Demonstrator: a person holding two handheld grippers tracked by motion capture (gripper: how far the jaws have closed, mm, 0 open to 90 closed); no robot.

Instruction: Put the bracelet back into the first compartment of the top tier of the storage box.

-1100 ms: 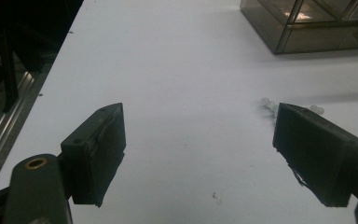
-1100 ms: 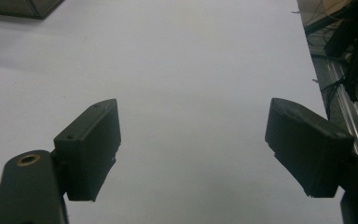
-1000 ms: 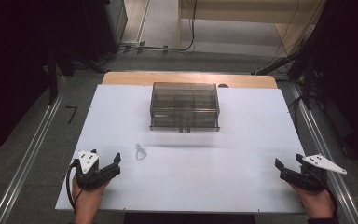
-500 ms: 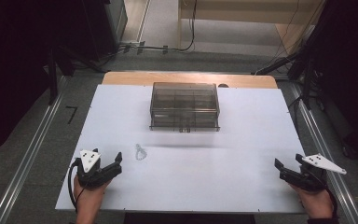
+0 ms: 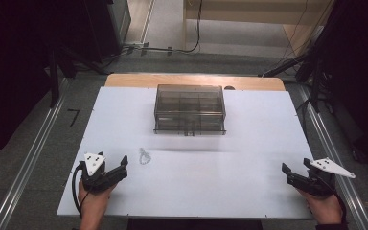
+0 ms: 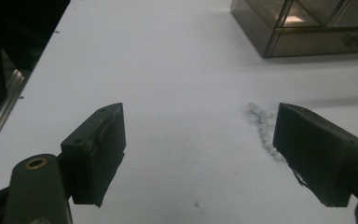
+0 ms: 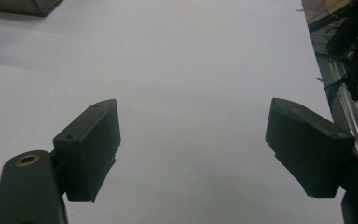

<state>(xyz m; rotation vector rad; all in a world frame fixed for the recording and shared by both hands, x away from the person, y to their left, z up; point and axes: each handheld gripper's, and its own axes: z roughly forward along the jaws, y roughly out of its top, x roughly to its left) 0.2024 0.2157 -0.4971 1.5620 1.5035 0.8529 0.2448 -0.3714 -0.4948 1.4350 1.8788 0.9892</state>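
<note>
A smoky clear drawer box (image 5: 189, 109) stands at the far middle of the white table top (image 5: 258, 143). A small string of clear beads (image 5: 144, 155) lies in front of it, toward the left. My left gripper (image 5: 123, 167) rests near the front left corner, open, pointing toward the beads and a little short of them. In the left gripper view the beads (image 6: 262, 126) lie just inside the right jaw, with the left gripper (image 6: 200, 112) holding nothing and the box (image 6: 307, 28) beyond. My right gripper (image 5: 295, 166) sits at the front right, and the right gripper view shows it (image 7: 192, 105) open over bare table.
A strip of wooden table (image 5: 172, 79) shows behind the white top. Metal rails (image 5: 33, 158) run along the floor on both sides. Cables and dark stands (image 5: 311, 67) sit beyond the far edge. A corner of the box (image 7: 18, 5) appears in the right gripper view.
</note>
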